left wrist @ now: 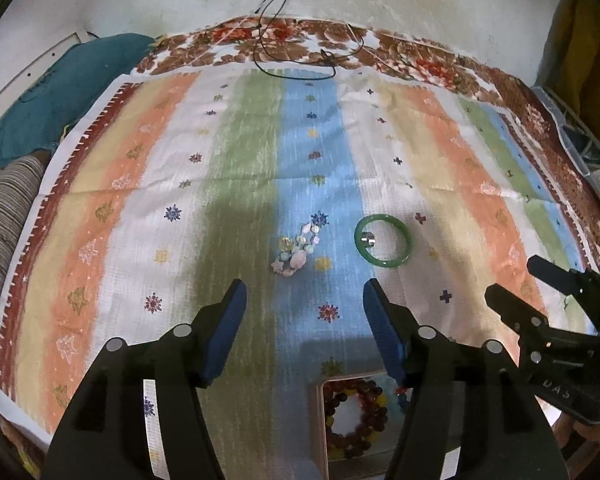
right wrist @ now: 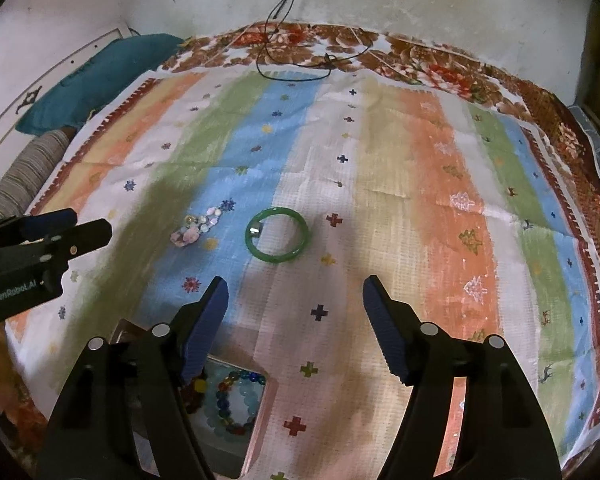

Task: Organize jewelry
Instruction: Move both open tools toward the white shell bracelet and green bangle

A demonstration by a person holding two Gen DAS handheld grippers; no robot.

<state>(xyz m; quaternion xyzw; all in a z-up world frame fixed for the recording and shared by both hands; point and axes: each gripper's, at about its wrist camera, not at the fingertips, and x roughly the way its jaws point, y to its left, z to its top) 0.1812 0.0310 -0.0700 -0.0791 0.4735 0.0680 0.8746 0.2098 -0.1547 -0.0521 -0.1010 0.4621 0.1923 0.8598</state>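
Note:
A green bangle (left wrist: 383,241) lies flat on the striped cloth, with a small silver ring (left wrist: 367,239) inside its left rim. A pale shell-and-bead bracelet (left wrist: 298,250) lies just left of it. My left gripper (left wrist: 304,296) is open and empty, hovering short of both. A small box (left wrist: 320,420) near the front edge holds beaded bracelets (left wrist: 356,416). In the right wrist view my right gripper (right wrist: 294,294) is open and empty, short of the bangle (right wrist: 278,236), ring (right wrist: 255,230) and shell bracelet (right wrist: 198,227). The box (right wrist: 260,420) sits under its left finger.
The striped cloth (left wrist: 220,200) covers a bed with a floral sheet (left wrist: 300,40) at the back. A black cord (left wrist: 300,60) loops at the far edge. A teal pillow (left wrist: 60,92) and striped cushion (left wrist: 4,232) lie far left. Clutter (left wrist: 588,152) sits at the right.

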